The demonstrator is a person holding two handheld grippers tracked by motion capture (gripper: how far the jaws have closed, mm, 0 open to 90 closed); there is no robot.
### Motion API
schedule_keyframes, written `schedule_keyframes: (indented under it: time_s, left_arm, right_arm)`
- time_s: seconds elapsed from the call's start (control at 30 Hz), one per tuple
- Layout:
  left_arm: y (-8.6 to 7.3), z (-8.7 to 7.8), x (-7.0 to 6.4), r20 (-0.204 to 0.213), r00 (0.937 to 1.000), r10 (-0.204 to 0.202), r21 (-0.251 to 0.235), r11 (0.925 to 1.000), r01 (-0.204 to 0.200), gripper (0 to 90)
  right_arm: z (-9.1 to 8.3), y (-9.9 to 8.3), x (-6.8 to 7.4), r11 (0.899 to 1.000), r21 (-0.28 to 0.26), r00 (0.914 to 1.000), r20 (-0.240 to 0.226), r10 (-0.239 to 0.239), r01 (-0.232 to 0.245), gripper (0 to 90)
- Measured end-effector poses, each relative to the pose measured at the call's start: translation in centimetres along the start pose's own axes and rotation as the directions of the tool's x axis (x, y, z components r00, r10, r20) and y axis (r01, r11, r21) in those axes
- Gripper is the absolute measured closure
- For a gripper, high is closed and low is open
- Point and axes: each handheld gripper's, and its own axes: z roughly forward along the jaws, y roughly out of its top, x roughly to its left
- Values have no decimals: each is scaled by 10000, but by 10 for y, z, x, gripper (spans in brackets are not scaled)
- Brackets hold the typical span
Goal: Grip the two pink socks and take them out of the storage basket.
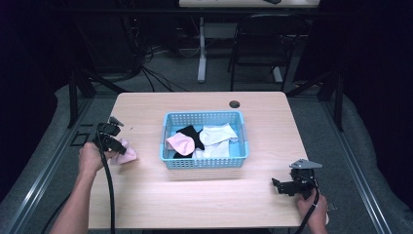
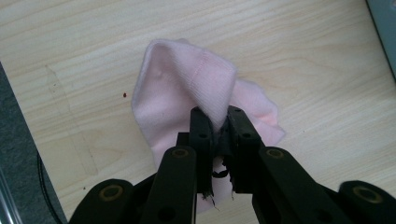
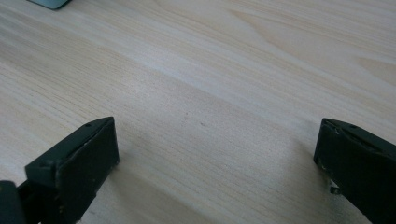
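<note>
Left gripper [image 2: 217, 122] pinches pink sock [image 2: 187, 88]; right gripper [image 3: 215, 154] gapes wide above table [image 3: 224, 70].

The pink sock [image 2: 187, 98] vanishes between the closed left gripper [image 2: 218, 122] jaws, its lower edge hidden behind them. Beyond the fingertips, the basket [image 2: 384, 28] is cut off at the picture's corner.

table [image 1: 204, 195] brightly lit from above, dark surroundings, jaws softly blurred.

No readable text, label or number anywhere.
</note>
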Motion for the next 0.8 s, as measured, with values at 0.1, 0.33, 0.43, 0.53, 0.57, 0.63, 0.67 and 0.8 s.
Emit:
schedule_keyframes:
  time_s: [0.1, 0.33, 0.43, 0.53, 0.57, 0.63, 0.67, 0.8]
  left_arm:
    - [-1, 2, 3, -4, 10000, -87, 89, 9999, 87, 822]
    - [-3, 4, 7, 33, 9995, -313, 104, 9995, 312, 783]
    - [-3, 4, 6, 67, 9994, -344, 198, 9992, 343, 688]
    - [-3, 1, 4, -72, 9995, -296, 175, 9994, 297, 482]
    - [-2, -1, 4, -54, 9995, -312, 150, 9994, 313, 482]
    - [-2, -7, 3, -21, 9994, -334, -34, 9994, 334, 389]
    - [-1, -15, 1, 1, 9995, -330, -265, 9991, 329, 331]
    - [1, -30, -5, 5, 9999, -158, -618, 9980, 158, 252]
  right_arm:
    - [0, 0, 0, 10000, -5, 10000, 2, 2, -2, 0]
    - [0, 0, 0, 10000, -1, 10000, 0, 2, -2, 0]
    - [0, 0, 0, 10000, -3, 10000, 1, 5, -5, 0]
    - [0, 0, 0, 10000, -4, 10000, 3, 1, -1, 0]
    - [0, 0, 0, 10000, -4, 10000, 3, 1, -1, 0]
    - [0, 0, 0, 10000, -8, 10000, 1, 3, -3, 0]
    - [0, 0, 0, 10000, -3, 10000, 2, 2, -2, 0]
    - [0, 0, 0, 10000, -2, 10000, 4, 0, 0, 0]
